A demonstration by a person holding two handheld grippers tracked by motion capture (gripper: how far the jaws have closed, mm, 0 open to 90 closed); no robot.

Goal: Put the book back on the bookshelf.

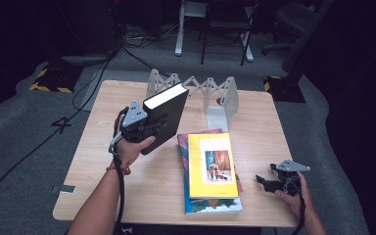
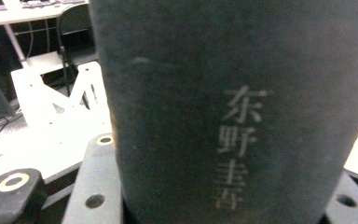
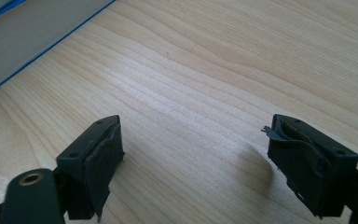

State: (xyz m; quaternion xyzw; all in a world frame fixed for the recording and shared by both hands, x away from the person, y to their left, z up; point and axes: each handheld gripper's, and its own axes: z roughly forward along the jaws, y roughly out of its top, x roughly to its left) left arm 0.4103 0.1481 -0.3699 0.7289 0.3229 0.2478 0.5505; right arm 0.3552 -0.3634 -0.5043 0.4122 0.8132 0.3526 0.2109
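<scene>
Aloft, left gripper point(image 1: 149, 128) clamping black book point(image 1: 164, 116), right gripper point(image 1: 263, 182) agape near table edge point(image 1: 279, 223)

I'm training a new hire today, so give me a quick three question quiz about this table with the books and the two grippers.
1. True or false: the right gripper holds a book.
2. Which gripper holds the black book? A left, B right.
3. Fill in: the top book of the stack on the table is the ____ book.

Key: 1 false, its jaws stand open over bare wood. 2 A, the left gripper. 3 yellow.
</scene>
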